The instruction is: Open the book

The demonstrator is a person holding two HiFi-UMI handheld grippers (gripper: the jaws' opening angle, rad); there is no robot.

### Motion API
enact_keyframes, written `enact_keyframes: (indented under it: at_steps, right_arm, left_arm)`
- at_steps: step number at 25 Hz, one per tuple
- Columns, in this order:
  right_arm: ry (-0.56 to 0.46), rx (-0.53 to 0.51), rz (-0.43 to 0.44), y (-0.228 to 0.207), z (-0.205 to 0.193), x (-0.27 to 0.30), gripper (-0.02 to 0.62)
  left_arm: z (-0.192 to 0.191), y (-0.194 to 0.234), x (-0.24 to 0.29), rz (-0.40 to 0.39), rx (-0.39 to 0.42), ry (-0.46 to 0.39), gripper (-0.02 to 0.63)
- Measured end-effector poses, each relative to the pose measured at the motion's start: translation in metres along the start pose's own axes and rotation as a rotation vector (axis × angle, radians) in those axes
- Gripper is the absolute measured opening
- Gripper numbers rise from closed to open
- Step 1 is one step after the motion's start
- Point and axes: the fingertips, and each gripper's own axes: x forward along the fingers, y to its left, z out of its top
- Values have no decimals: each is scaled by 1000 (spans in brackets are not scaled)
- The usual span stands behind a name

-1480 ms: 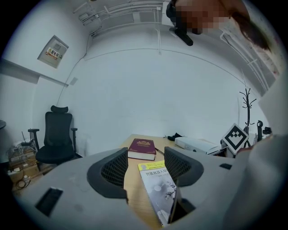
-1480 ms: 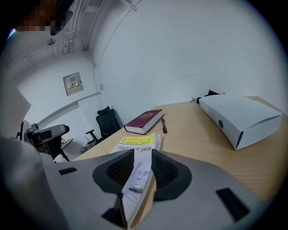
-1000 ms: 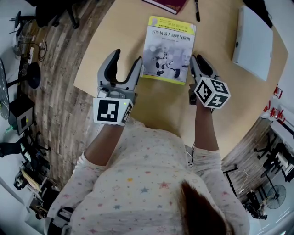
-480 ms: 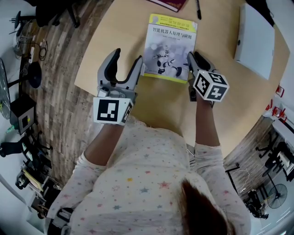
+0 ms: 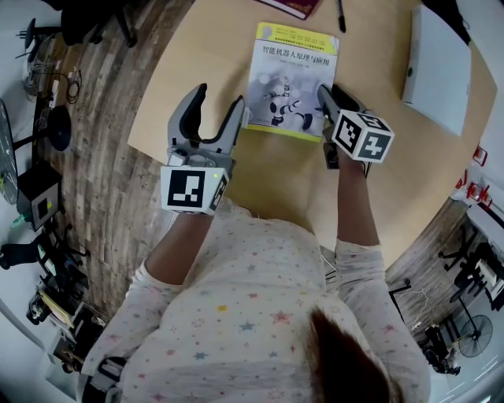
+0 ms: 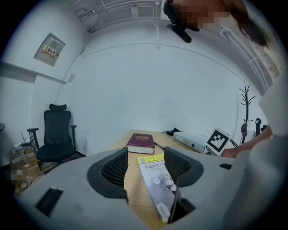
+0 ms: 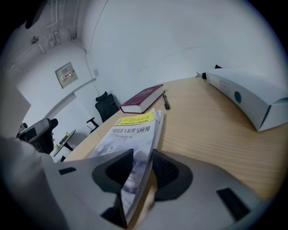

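Observation:
A book (image 5: 291, 79) with a white and yellow cover lies shut on the round wooden table (image 5: 169, 86). My left gripper (image 5: 220, 101) stands open at the book's near left corner, its right finger against the spine edge. In the left gripper view the book (image 6: 157, 179) runs between the jaws and under the right one. My right gripper (image 5: 327, 102) is at the book's right edge. In the right gripper view (image 7: 143, 168) its jaws are shut on the cover and top pages of the book (image 7: 130, 130), which are raised a little off the table.
A maroon book (image 5: 287, 6) and a black pen (image 5: 337, 20) lie at the table's far side. A white box (image 5: 437, 67) sits at the far right. Wooden floor and the table's curved edge are to the left, with an office chair (image 6: 56, 134) beyond.
My right gripper has moved left from beside the book onto its right edge and closed on the cover. The left gripper has stayed put.

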Motion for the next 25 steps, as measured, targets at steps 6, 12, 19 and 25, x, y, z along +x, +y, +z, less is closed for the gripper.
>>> enact_keyframes:
  at_steps: [6,12,19,25]
  right_arm:
    - [5,-2,-4,0,-1,1,133]
    - [0,-100,-43,5,2,-3,130]
    - [-41,-195,-61,18,16,-14,104]
    - [-78,-169,-33,24,22,-19,87]
  left_arm:
    - [-3,1,-1,6,2,6,249]
    - [-1,0,0,2,8,6,249]
    - [-1,-2,0,-4,6,8,249]
    - [-1,-3,-1,-4,9,6,249]
